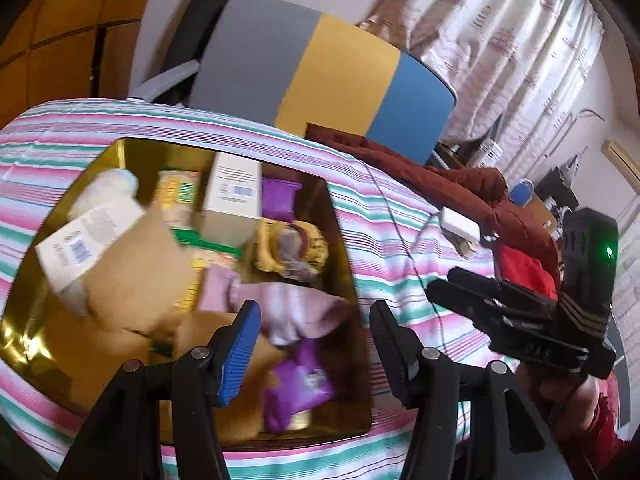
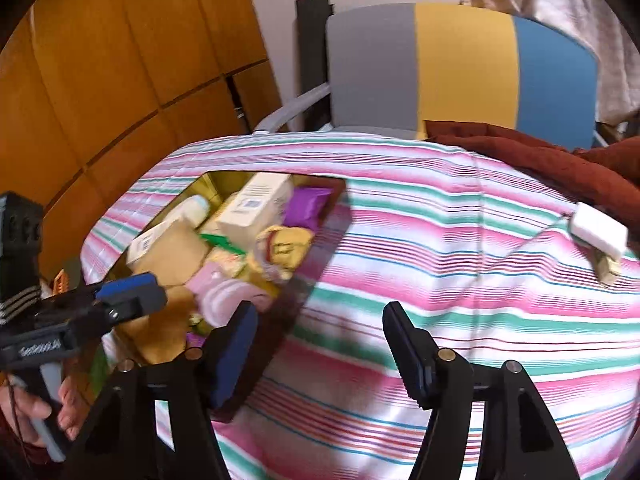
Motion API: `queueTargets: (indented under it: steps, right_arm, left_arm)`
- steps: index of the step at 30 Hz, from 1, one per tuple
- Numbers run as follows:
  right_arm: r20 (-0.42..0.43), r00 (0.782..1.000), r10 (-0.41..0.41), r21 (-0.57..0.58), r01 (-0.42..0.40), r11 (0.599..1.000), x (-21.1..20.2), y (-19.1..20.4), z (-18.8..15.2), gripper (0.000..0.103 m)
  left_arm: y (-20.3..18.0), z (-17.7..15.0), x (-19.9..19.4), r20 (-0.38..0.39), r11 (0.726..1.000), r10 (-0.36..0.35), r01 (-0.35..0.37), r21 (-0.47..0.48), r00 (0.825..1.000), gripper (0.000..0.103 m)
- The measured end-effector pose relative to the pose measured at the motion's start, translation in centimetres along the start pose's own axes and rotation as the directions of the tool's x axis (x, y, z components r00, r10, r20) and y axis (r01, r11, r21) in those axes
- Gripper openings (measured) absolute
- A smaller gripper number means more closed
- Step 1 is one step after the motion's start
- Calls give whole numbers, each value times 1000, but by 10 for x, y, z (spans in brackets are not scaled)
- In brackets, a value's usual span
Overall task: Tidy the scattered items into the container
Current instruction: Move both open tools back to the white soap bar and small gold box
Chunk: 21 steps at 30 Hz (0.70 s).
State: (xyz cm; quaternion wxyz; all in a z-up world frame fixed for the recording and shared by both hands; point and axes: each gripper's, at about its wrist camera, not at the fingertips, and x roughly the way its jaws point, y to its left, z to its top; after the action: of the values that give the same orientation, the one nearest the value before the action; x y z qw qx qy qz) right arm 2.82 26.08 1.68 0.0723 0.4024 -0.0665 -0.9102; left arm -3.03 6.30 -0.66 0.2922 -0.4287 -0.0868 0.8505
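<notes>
- Left wrist view: the left gripper (image 1: 316, 344) hangs above the near end of the gold-walled container (image 1: 344, 248), its jaws spread with nothing between them. The container sits sunk into the striped cloth (image 1: 400, 240), its long axis running away from the camera toward the chair (image 1: 320, 68).
- Inside, a cream box (image 1: 232, 196) stands at the far end, barcode face toward the camera; a second white box (image 1: 80, 244) lies tilted at the left on a brown paper bag (image 1: 136, 264). A pink cloth (image 1: 280, 308) and a purple packet (image 1: 300, 384) lie nearest the fingers.
- The right gripper (image 1: 460, 284) enters from the right over the cloth, pointing left toward the container.
- Right wrist view: the right gripper (image 2: 320, 344) hovers over the container's right rim (image 2: 316, 276) and the striped cloth (image 2: 440, 280), jaws apart and empty.
- The left gripper (image 2: 132, 296) reaches in from the left above the container; whether it is spread cannot be told here.
- A white block (image 2: 598, 234) lies apart on the cloth by a dark red garment (image 2: 540, 156).
</notes>
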Motion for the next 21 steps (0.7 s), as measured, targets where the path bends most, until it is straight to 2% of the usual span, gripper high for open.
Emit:
queueTargets:
  steps: [16, 21]
  right_arm:
    - [-2, 987, -162, 37, 162, 986, -16, -82, 7, 67]
    - [-17, 976, -217, 52, 218, 975, -14, -121, 10, 67]
  left_arm:
    - [-86, -3, 50, -126, 981, -70, 91, 172, 990, 57]
    - [-113, -2, 71, -167, 968, -90, 125, 215, 982, 57]
